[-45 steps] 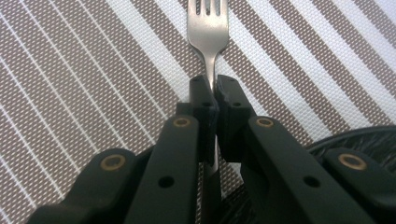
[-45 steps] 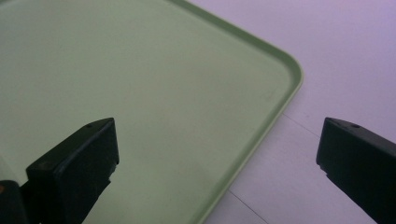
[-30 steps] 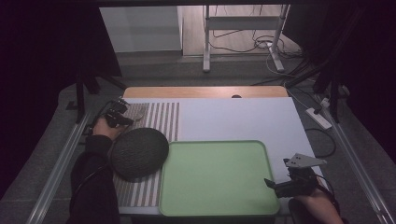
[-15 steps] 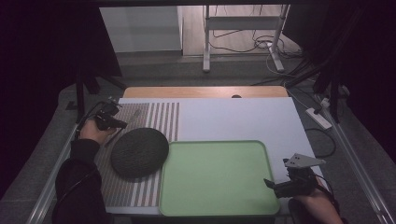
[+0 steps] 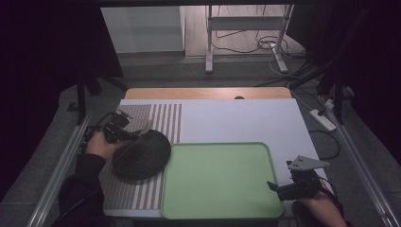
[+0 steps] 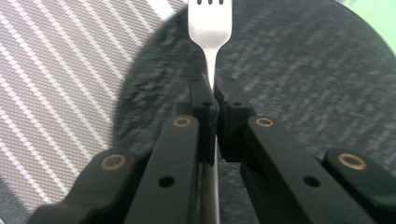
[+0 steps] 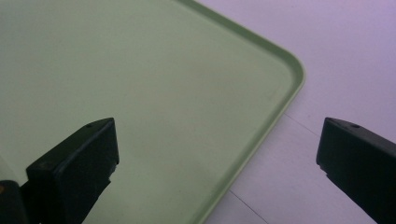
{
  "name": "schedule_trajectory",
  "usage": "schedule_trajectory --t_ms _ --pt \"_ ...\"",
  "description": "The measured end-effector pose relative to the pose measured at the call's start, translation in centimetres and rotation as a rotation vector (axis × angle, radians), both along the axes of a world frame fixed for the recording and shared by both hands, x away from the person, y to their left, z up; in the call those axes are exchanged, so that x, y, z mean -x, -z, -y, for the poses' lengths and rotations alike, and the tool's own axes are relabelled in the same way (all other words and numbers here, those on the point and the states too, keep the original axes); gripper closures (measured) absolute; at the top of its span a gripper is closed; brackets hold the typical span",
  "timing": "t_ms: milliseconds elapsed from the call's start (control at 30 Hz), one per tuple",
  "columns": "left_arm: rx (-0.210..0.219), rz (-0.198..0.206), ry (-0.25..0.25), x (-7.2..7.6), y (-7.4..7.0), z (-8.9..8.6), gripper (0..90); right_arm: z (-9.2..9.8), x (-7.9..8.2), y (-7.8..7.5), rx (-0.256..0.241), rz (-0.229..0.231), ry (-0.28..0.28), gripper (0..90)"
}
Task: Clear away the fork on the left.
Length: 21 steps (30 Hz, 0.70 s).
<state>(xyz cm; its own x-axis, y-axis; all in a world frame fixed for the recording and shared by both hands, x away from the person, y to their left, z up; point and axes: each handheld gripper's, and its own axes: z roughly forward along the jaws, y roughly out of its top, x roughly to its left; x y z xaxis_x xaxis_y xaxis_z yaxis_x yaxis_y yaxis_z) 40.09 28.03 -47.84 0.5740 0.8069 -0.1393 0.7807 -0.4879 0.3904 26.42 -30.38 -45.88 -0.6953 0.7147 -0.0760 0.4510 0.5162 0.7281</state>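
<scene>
fork [image 6: 209,29] pinched between left gripper [image 6: 215,93] jaws

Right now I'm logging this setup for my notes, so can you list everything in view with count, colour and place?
Tray: one, light green, near middle of the table.
Round plate: one, dark grey, left of the tray, on the striped mat.
Striped mat: one, grey and white, table's left side.
Fork: one, silver, over the plate, handle pinched in the left jaws.
Table: one, white top with a wooden far edge.
Power strip: one, white, off the table's right edge.
Left hand-held gripper: black, shut on the fork.
Right hand-held gripper: black, open, over the tray's right corner.
</scene>
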Motion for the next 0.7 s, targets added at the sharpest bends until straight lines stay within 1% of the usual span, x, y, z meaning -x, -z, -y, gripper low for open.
schedule_trajectory --t_ms 33,100,133,200,367,500,633,700 --pt "0.000 0.000 0.000 0.0 0.0 0.0 85.8 0.0 0.0 0.0 0.000 0.000 0.000 0.0" --pt "0.014 -0.007 0.020 0.4 -0.2 0.7 85.7 0.0 0.0 0.0 0.001 0.002 -0.002 0.0" --pt "0.019 -0.004 0.036 0.8 -0.4 1.3 85.7 0.0 0.0 0.0 0.000 0.003 -0.002 0.0" --pt "0.024 -0.004 0.041 1.0 -0.5 1.5 85.7 0.0 0.0 0.0 -0.001 0.004 -0.002 0.0" --pt "0.045 0.017 0.064 2.1 -1.1 2.9 85.7 0.0 0.1 0.0 -0.002 0.007 -0.005 0.0" --pt "0.048 0.015 0.078 2.9 -1.1 4.1 85.7 0.0 0.1 0.0 0.000 0.008 -0.008 0.0" --pt "0.058 0.010 0.081 3.6 -1.0 5.3 85.7 0.0 0.1 0.0 -0.001 0.010 -0.010 0.0" --pt "0.054 0.007 0.085 4.0 -1.0 6.1 85.7 0.0 0.1 0.0 0.000 0.010 -0.010 0.0"
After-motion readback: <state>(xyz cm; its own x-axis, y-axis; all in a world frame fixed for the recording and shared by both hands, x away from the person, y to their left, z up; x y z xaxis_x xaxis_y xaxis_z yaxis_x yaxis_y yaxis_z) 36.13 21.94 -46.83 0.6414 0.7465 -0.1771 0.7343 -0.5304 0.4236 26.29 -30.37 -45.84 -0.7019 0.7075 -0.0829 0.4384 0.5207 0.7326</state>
